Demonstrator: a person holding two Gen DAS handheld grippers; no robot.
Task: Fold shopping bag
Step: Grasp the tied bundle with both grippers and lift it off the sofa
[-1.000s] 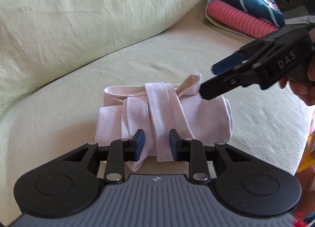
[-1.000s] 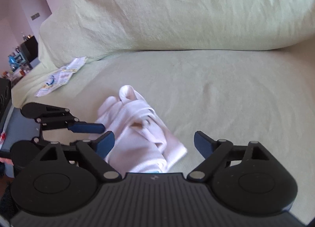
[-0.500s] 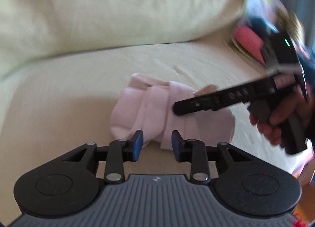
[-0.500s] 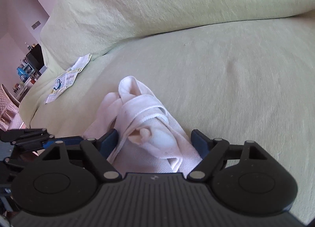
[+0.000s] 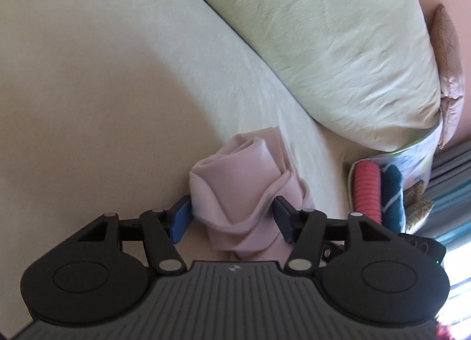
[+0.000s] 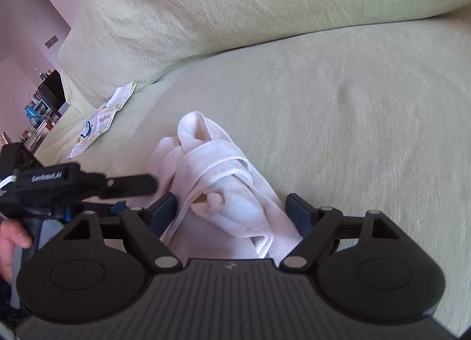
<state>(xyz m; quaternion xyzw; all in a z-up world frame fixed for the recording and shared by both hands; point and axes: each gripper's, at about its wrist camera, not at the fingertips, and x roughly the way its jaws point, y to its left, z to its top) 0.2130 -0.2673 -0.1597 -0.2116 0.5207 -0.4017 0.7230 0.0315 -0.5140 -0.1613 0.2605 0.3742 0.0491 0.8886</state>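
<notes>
the rolled shopping bag (image 5: pixel 235 192), pale and bound by its own straps, is seen lying on the cream sofa seat (image 5: pixel 88 104). the left gripper (image 5: pixel 232 217) is placed around the near end of the roll, its jaws having just been opening; the blue pads (image 5: pixel 181 217) are set at either side of the cloth, and whether they press on it cannot be told. a large pale green cushion (image 5: pixel 338 45) is seen above and to the right. beyond it, a pink ribbed roll (image 5: pixel 366 192) and a teal cloth (image 5: pixel 391 192) are stacked side by side, with a brown pillow (image 5: pixel 449 69) at the edge.
</notes>
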